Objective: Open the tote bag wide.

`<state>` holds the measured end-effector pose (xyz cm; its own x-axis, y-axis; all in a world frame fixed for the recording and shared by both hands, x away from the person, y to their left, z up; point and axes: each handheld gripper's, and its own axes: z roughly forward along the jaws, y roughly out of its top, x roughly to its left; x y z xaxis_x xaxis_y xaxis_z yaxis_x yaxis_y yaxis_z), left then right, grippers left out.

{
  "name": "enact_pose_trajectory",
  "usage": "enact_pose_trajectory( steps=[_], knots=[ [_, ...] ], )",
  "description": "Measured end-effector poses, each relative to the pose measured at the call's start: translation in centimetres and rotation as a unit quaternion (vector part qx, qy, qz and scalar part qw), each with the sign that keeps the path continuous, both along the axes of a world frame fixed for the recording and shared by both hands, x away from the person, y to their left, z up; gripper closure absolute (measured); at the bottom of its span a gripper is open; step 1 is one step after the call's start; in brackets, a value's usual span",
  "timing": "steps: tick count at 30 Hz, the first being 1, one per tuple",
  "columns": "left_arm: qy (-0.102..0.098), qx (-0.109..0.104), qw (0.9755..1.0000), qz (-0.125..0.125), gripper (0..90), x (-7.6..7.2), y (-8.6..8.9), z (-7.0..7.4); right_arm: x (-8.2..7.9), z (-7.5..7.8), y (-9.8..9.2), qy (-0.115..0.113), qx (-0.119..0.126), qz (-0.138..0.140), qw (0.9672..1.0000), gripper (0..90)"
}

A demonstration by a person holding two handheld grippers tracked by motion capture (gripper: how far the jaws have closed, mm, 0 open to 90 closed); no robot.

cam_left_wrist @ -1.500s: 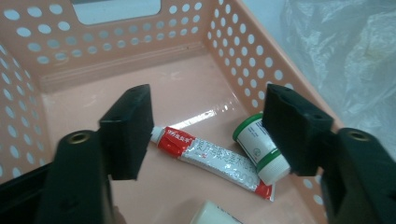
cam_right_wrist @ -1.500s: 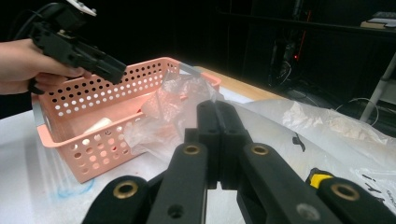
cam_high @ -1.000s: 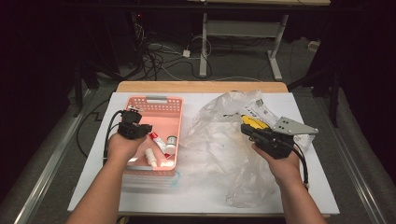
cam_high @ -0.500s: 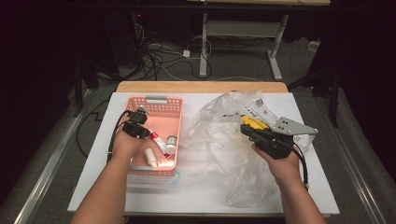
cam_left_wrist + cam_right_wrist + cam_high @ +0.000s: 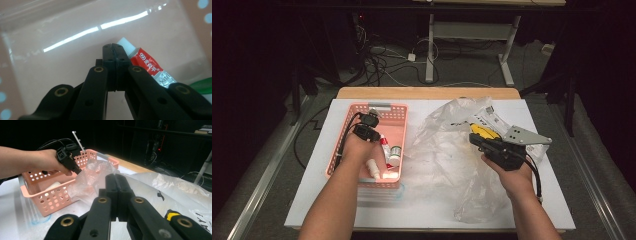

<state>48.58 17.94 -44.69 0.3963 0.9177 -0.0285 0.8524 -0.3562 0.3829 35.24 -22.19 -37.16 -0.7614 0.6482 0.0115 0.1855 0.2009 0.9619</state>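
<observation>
while the left claw (image 5: pixel 371 119) hangs inside the pink perforated basket (image 5: pixel 346 131) on the left half of the white tabletop (image 5: pixel 432 210), its two black jaws stand pressed together with nothing between them; they had just finished closing. in the left gripper view the joined tips (image 5: pixel 114 53) hover over the basket's pale floor just beside a red and white tube (image 5: pixel 147 65) with a ribbed white cap, which lies to the right of the jaws, partly behind them; whether the tips touch it i cannot tell. from the high view the same tube (image 5: pixel 385 148) lies in the middle of the basket, with a small white bottle (image 5: pixel 373 170) nearer the person and a small green-capped container (image 5: pixel 395 152) just beside the tube.

the right claw (image 5: pixel 116 178) is likewise pressed together and holds nothing that can be seen. in the high view the right hand (image 5: pixel 507 176) holds its gripper over a large crumpled clear plastic bag (image 5: pixel 447 155) that spreads across the right half of the tabletop, with a yellow object (image 5: pixel 484 132) under the film just beyond the gripper. in the right gripper view the shut jaws point toward the basket (image 5: pixel 47 195), where the other hand (image 5: pixel 46 160) and its gripper sit above the rim, and a fold of the bag (image 5: pixel 92 178) leans against the basket's side.
</observation>
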Motion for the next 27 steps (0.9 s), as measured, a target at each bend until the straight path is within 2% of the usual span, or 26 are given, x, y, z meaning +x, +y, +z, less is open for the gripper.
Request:
enact_pose_trajectory(
  steps=[5, 12, 13, 16, 19, 22, 25, 27],
  knots=[
    [-0.015, -0.005, 0.9999, -0.005, 87.5, 0.0, -0.7, 0.3, 0.1, -0.1, 0.0, 0.001, -0.002, 0.000, 1.0000, 90.0],
    [-0.034, -0.015, 0.9992, -0.010, 87.1, -1.1, -0.7, 1.8, 0.0, -0.2, 0.2, 0.002, -0.005, 0.001, 1.0000, 90.0],
    [-0.034, -0.023, 0.9991, -0.009, 84.8, -1.2, -0.8, 1.9, 0.0, -0.2, 0.3, 0.001, -0.006, 0.002, 1.0000, 90.0],
    [-0.020, -0.047, 0.9987, -0.005, 62.2, -1.3, -1.1, 1.9, -0.1, -0.2, 0.4, 0.001, -0.007, 0.003, 1.0000, 90.0],
    [-0.013, -0.036, 0.9992, -0.005, 43.2, -1.4, -1.9, 1.5, -0.1, -0.1, 0.4, -0.001, -0.007, 0.004, 1.0000, 90.0],
    [-0.001, -0.015, 0.9999, 0.004, 34.7, -1.4, -2.4, 1.0, -0.2, -0.1, 0.3, 0.000, -0.007, 0.003, 1.0000, 90.0],
    [0.017, -0.016, 0.9997, 0.011, 34.6, -1.3, -2.3, 0.7, -0.2, -0.1, 0.3, -0.002, -0.006, 0.003, 1.0000, 90.0],
    [0.038, -0.023, 0.9990, 0.012, 37.5, -1.3, -2.1, 0.4, -0.2, 0.0, 0.2, -0.002, -0.004, 0.004, 1.0000, 90.0]
  ],
)
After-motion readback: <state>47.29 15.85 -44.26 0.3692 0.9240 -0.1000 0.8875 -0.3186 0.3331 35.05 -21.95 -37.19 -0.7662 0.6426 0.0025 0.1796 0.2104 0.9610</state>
